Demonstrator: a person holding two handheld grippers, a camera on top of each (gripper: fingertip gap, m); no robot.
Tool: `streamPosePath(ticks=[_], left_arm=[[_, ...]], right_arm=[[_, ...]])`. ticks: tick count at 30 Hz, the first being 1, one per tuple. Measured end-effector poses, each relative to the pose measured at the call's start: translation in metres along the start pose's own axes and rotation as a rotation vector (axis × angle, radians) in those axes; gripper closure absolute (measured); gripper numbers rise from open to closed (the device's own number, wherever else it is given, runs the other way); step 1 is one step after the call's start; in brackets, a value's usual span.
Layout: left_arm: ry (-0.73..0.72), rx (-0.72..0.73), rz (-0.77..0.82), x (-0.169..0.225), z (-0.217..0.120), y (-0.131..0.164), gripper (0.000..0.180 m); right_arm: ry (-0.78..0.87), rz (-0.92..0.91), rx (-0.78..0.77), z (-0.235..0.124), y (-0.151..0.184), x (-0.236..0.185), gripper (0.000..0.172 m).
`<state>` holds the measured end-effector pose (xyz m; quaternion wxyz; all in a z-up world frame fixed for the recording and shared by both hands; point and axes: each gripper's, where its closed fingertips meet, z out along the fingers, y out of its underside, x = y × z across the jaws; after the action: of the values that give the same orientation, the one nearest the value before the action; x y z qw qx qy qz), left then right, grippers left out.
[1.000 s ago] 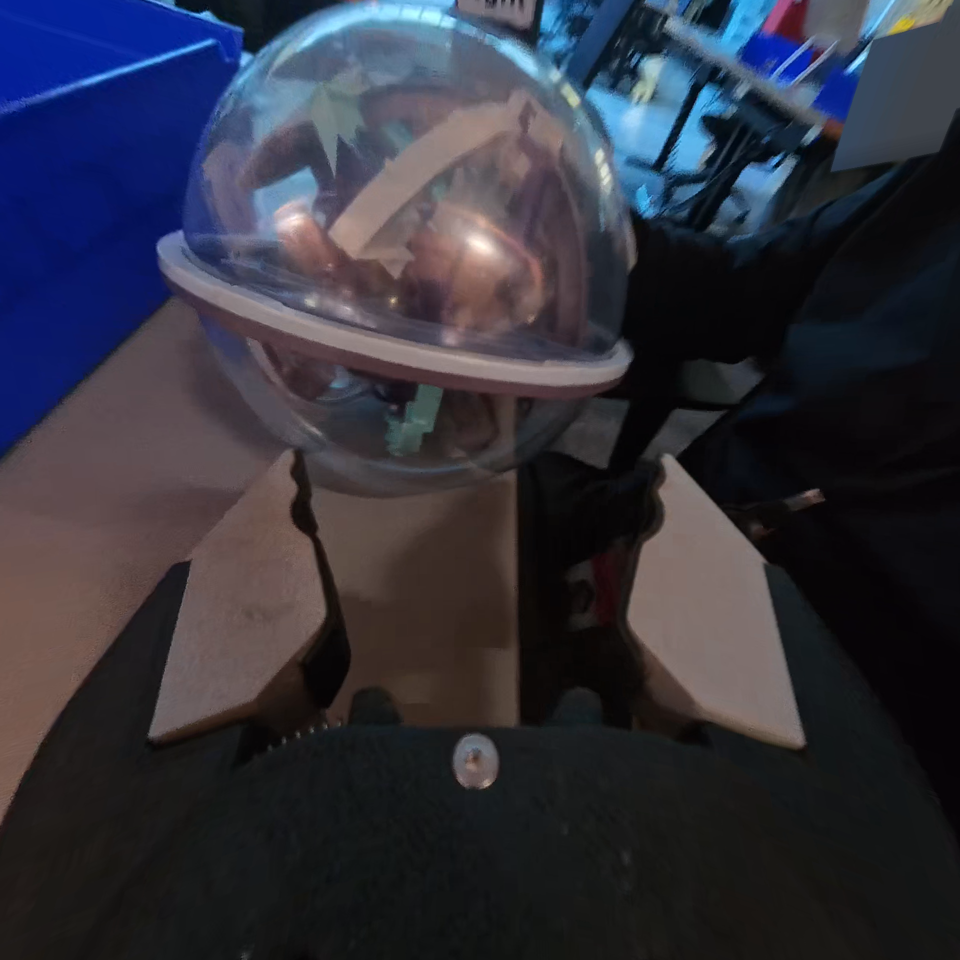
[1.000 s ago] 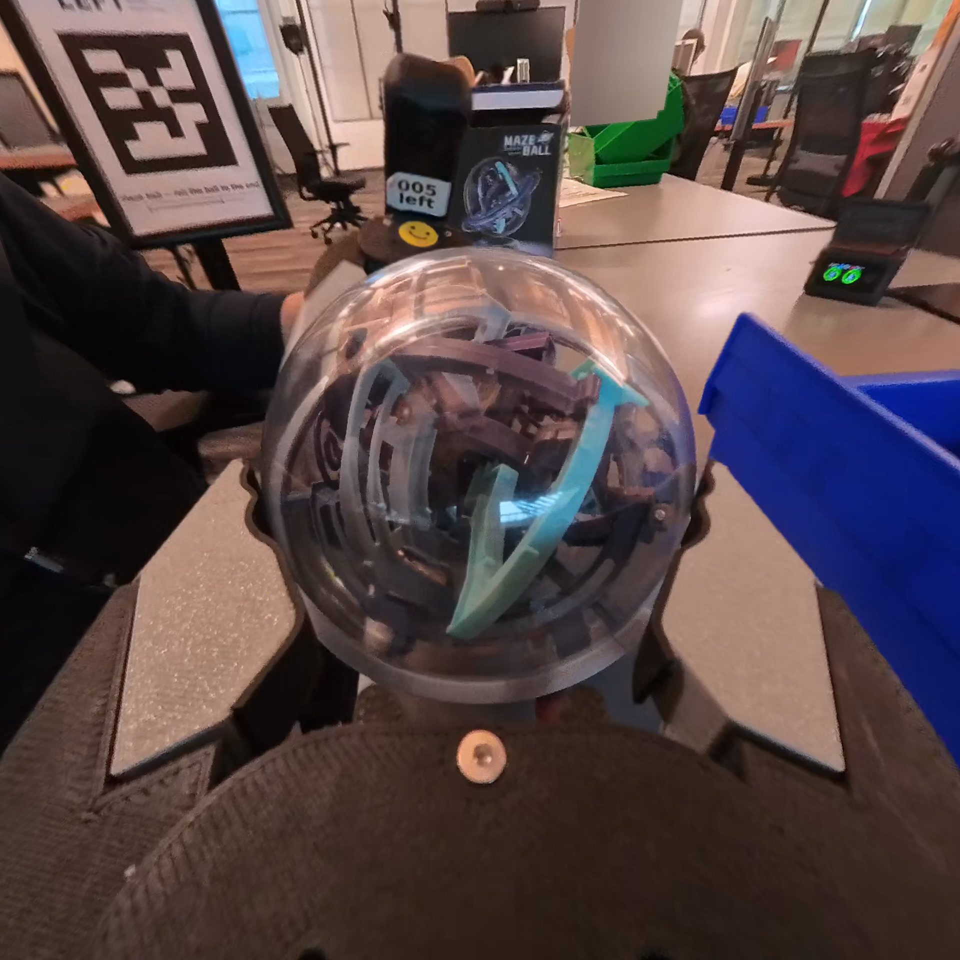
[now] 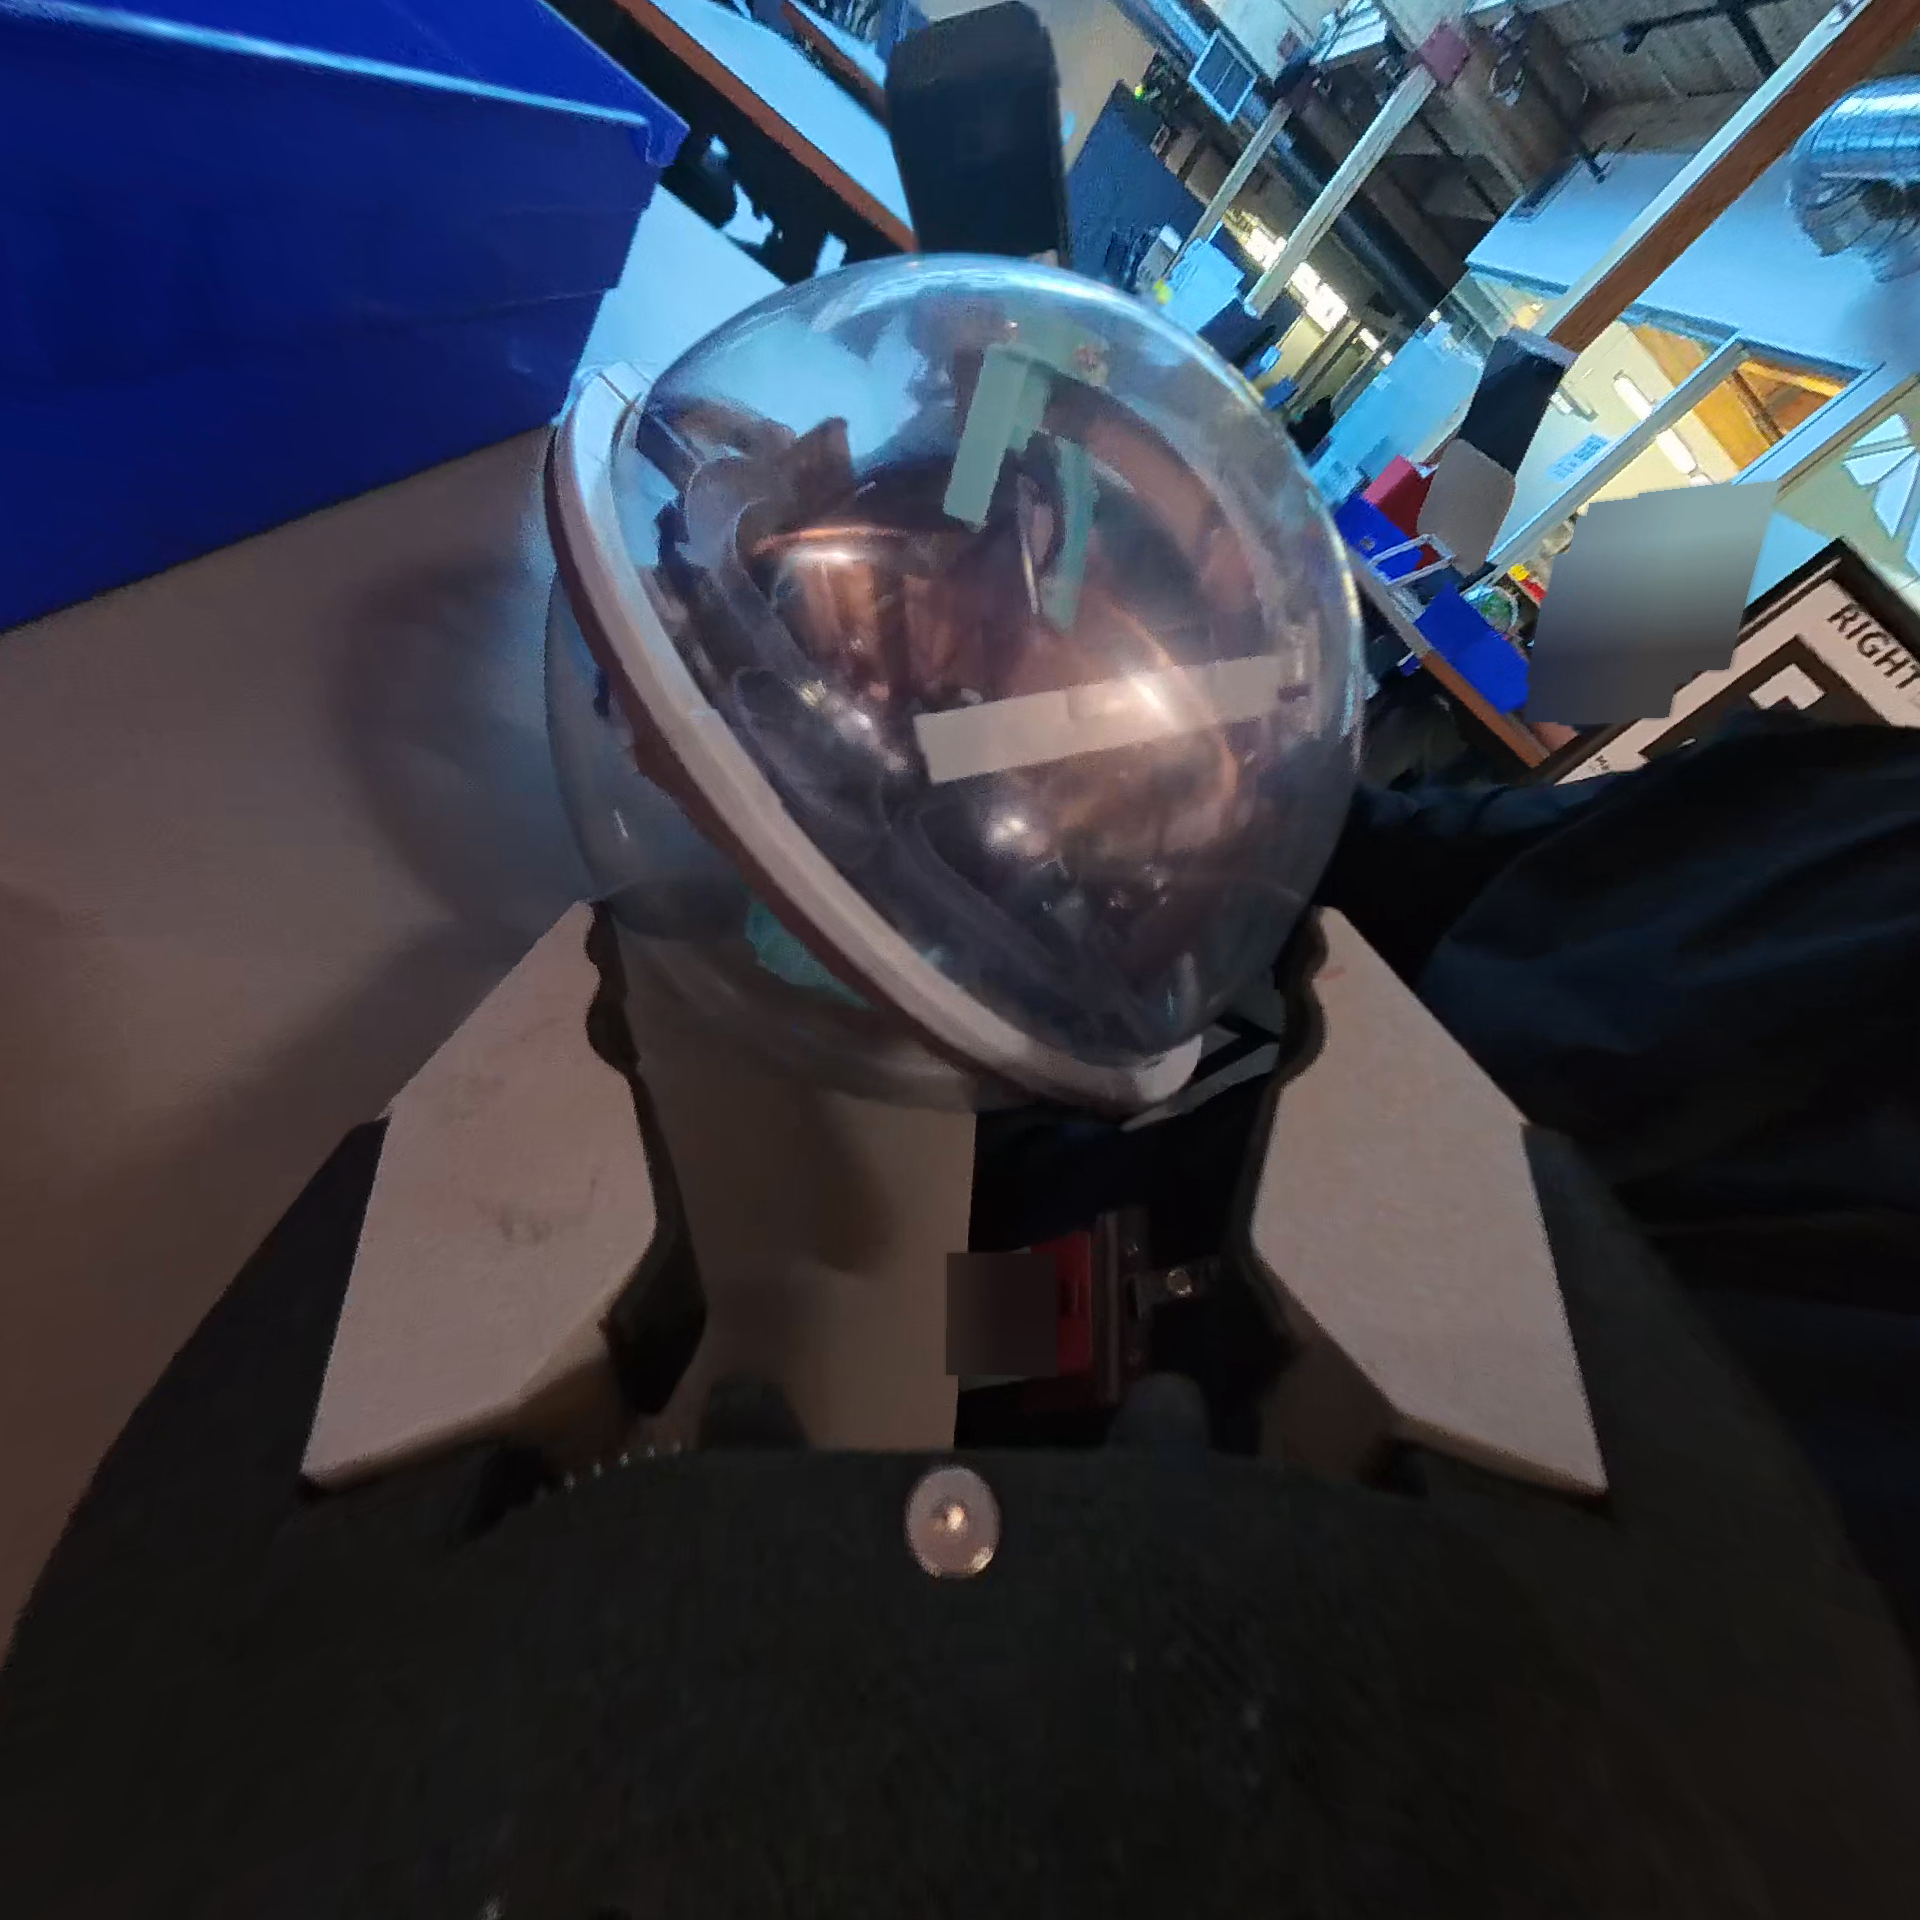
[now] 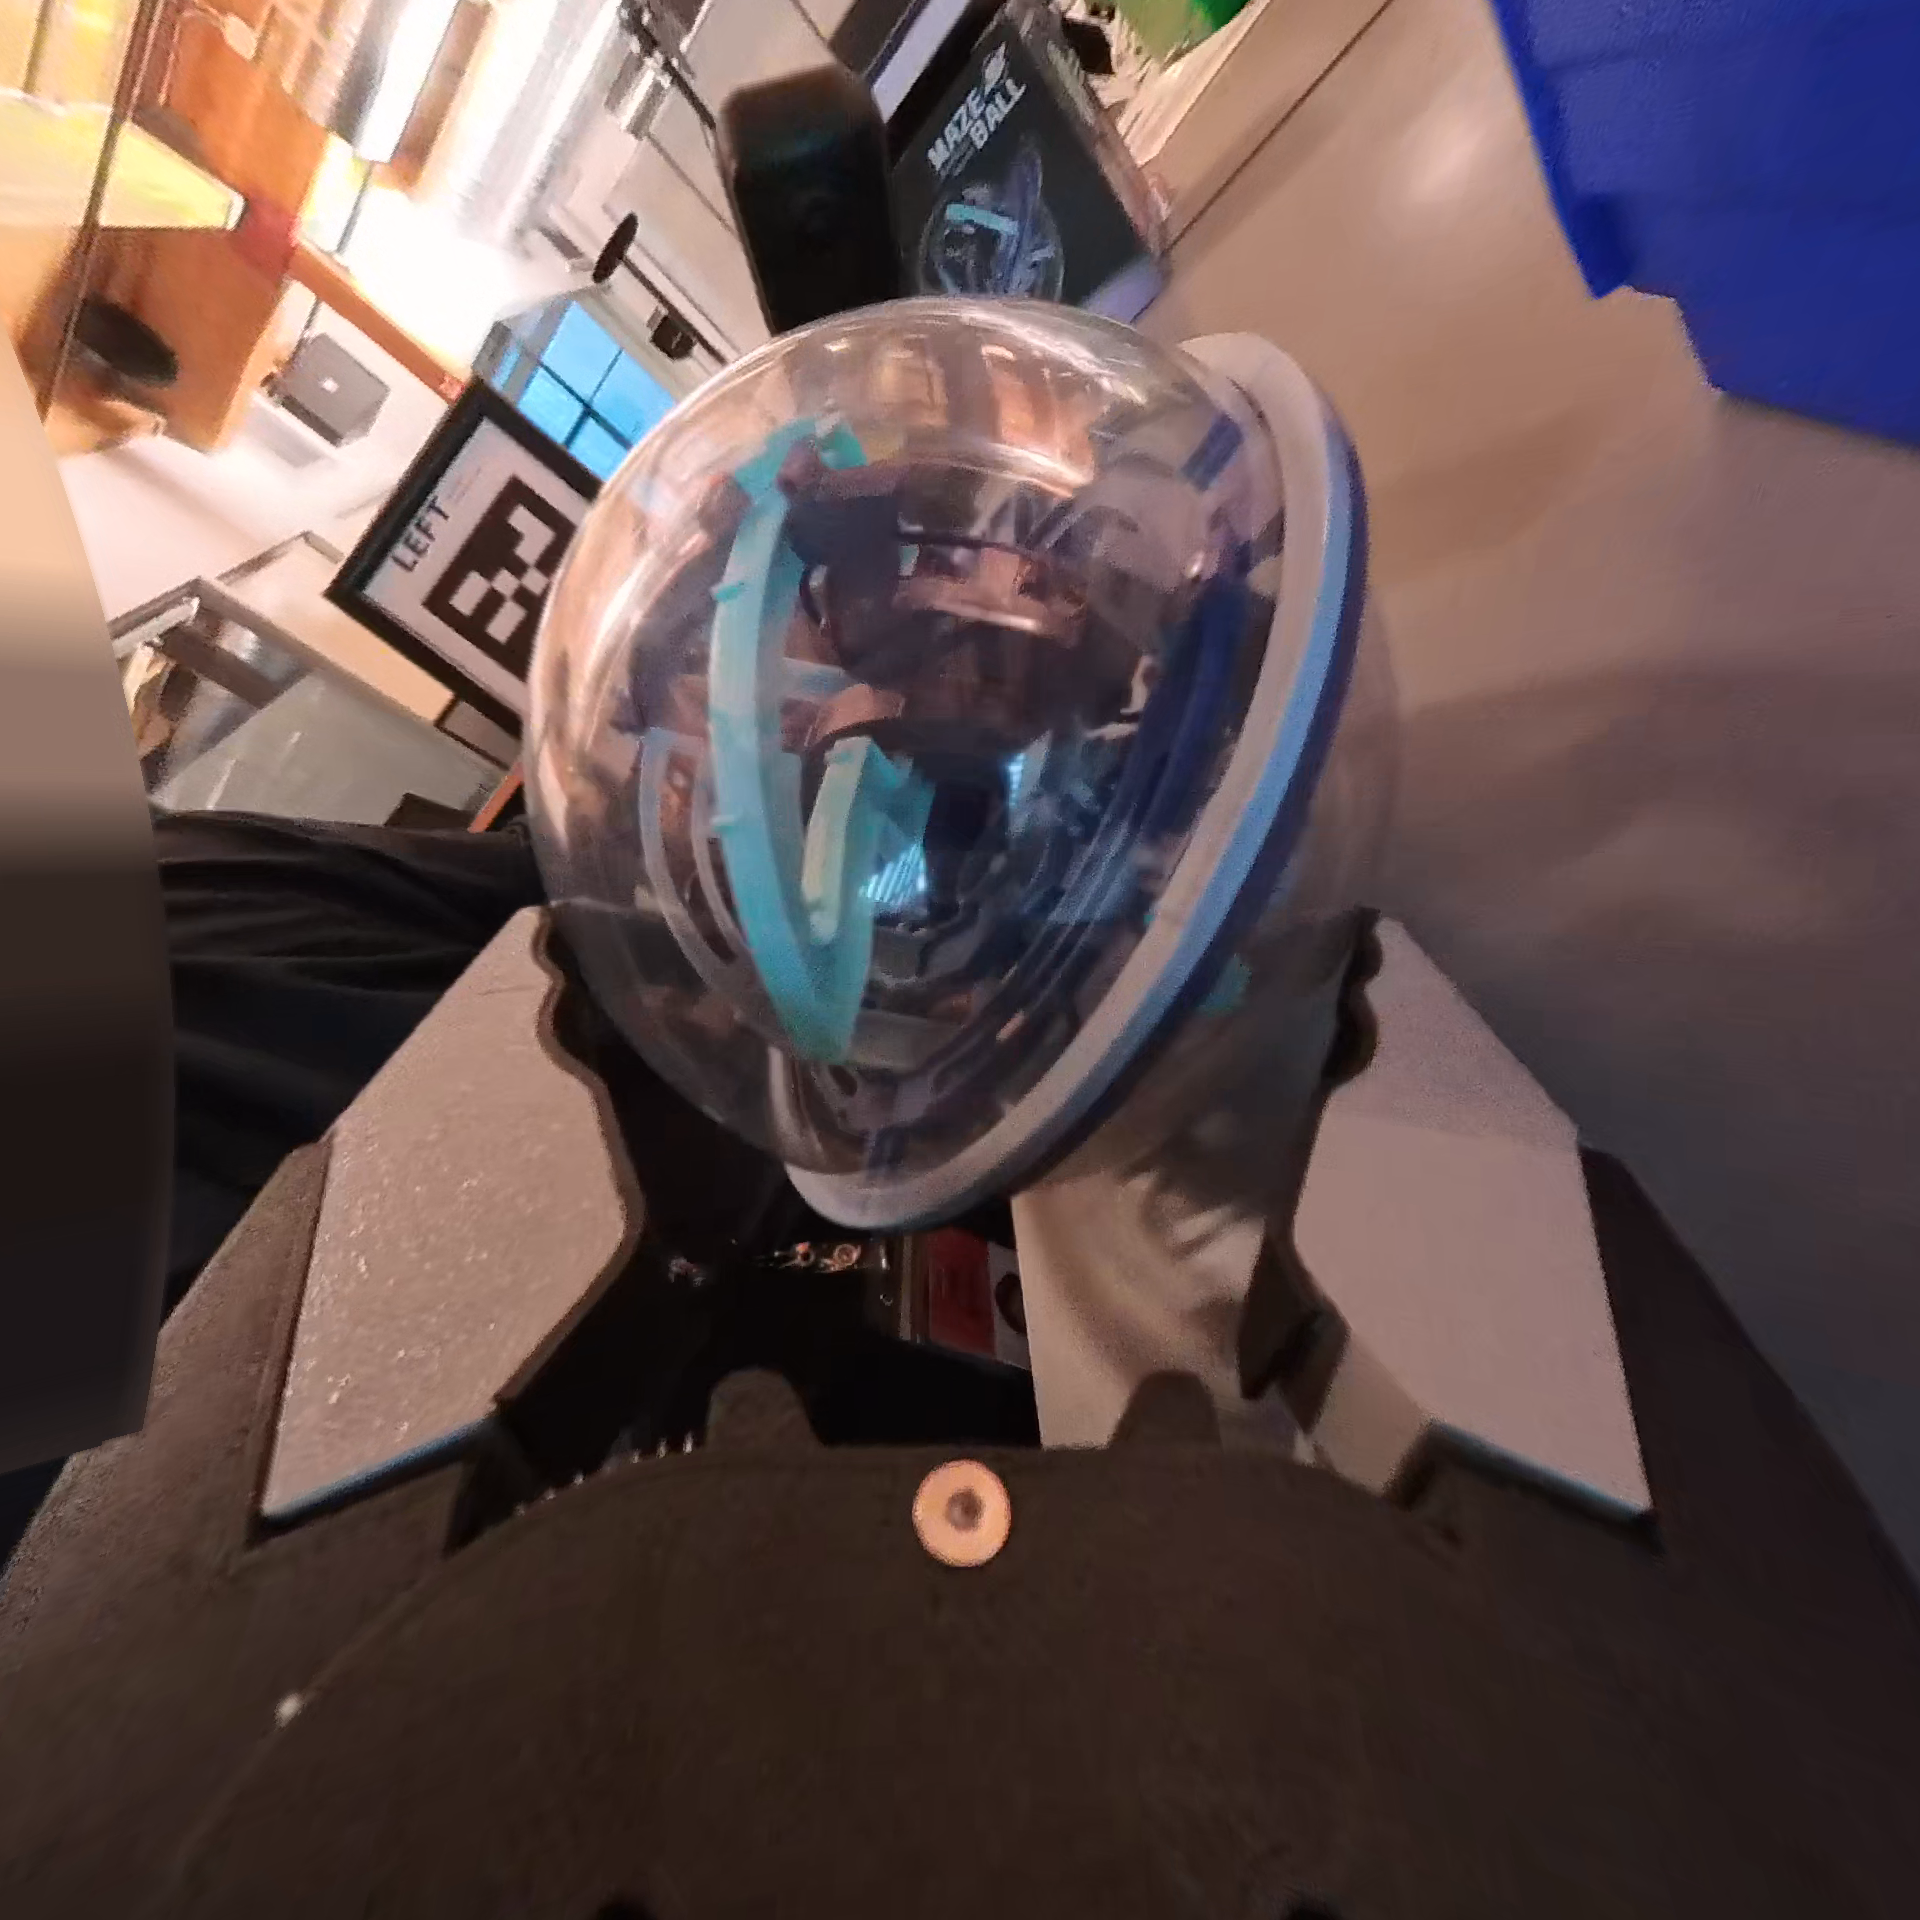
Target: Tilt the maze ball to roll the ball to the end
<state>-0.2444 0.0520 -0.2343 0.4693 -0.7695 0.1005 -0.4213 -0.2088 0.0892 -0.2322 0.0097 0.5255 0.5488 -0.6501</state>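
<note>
The maze ball (image 3: 956,665) is a clear sphere with brown, teal and white tracks inside and a white ring (image 3: 665,665) around its middle. It hangs above the table between both grippers, which face each other. My left gripper (image 3: 954,935) is shut on its lower part, with both fingertips against the shell. My right gripper (image 4: 956,935) is shut on the same ball (image 4: 935,727) from the opposite side. The ring (image 4: 1299,727) stands steeply tilted. Each gripper's black body shows behind the ball in the other's view (image 3: 977,135) (image 4: 805,187). I cannot pick out the small ball inside.
A blue bin (image 3: 260,260) (image 4: 1714,156) stands on the beige table (image 3: 208,831) close beside the ball. The maze ball's dark box (image 4: 1018,177) and a framed marker sign (image 4: 468,561) stand behind. A person's dark sleeve (image 3: 1662,935) is on the other side.
Both grippers have rolled together and tipped the ball, so its ring went from nearly level to steeply tilted. In the right gripper the ball now sits nearer the fingertips.
</note>
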Motion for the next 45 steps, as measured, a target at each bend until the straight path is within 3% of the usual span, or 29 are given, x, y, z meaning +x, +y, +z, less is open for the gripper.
streamPosePath(ticks=[8, 15, 18, 22, 28, 35, 42, 45], left_arm=[[-0.108, -0.087, 0.178, 0.0, -0.001, 0.007, 0.046], [-0.199, -0.093, 0.424, 0.007, -0.01, -0.007, 0.044], [-0.226, -0.172, 0.421, 0.003, -0.008, 0.004, 0.043], [-0.193, -0.173, 0.372, -0.002, -0.001, 0.016, 0.043], [-0.114, -0.099, 0.279, 0.0, -0.002, 0.009, 0.048], [-0.049, -0.097, 0.203, -0.001, 0.002, 0.015, 0.055], [-0.083, -0.097, 0.284, 0.003, 0.01, 0.007, 0.055], [-0.111, -0.138, 0.292, -0.005, 0.01, 0.015, 0.068]], right_arm=[[0.064, -0.226, 0.04, 0.024, -0.007, -0.003, 0.019], [0.136, -0.492, 0.083, 0.032, -0.02, -0.015, 0.015], [0.167, -0.584, 0.11, 0.031, -0.028, -0.022, 0.015], [0.187, -0.655, 0.106, 0.031, -0.026, -0.021, 0.015], [0.168, -0.616, 0.093, 0.027, -0.016, -0.01, 0.016], [0.112, -0.489, 0.156, 0.01, -0.026, -0.016, 0.03], [0.098, -0.287, -0.045, 0.005, -0.004, -0.005, 0.021], [0.131, -0.292, -0.087, -0.003, -0.002, 0.0, 0.024]])
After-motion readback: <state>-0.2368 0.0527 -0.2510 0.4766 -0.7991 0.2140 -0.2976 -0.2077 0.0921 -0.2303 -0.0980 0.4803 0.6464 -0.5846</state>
